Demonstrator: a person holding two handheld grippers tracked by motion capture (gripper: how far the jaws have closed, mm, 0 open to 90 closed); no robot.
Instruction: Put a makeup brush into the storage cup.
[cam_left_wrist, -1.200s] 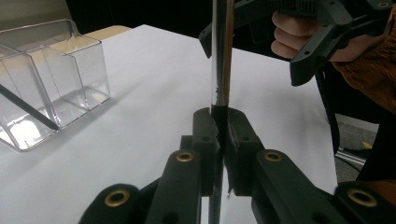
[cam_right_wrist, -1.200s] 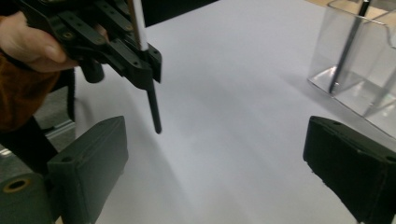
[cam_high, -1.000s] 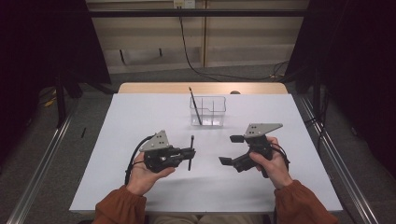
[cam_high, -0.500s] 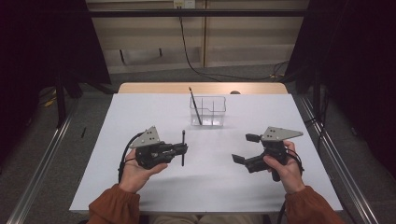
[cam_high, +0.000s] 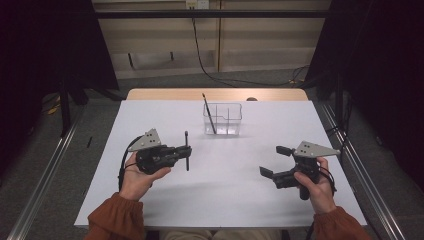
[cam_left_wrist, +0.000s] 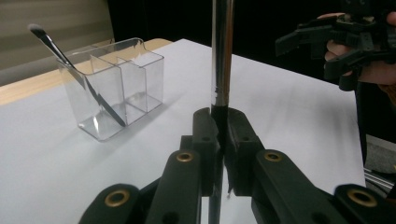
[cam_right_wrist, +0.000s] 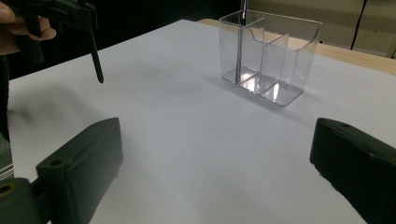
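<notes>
The clear plastic organizer (cam_high: 223, 119) stands on the white table (cam_high: 150, 115) toward its far edge, split by inner walls into compartments, and serves here as the landmark. One makeup brush (cam_high: 209, 113) leans in the organizer's left end compartment, its bristle tip rising above the rim and tilted away to the left; in the left gripper view the same brush (cam_left_wrist: 70, 70) slants from upper left down to the container floor. Nearer the person and to the left of the organizer, the left gripper (cam_high: 184, 151) is clamped on a second brush (cam_high: 187, 157), a dark slim handle held crosswise to the jaws and clear of the tabletop; the left gripper view shows both jaws pressed flat against its black and chrome shaft (cam_left_wrist: 221, 60), which stands upright. The right gripper (cam_high: 274, 161) is held near the table's front right, well apart from the organizer and on its near right side, its jaws spread wide with nothing between them; the right gripper view shows the organizer (cam_right_wrist: 268, 56) ahead across bare tabletop.
</notes>
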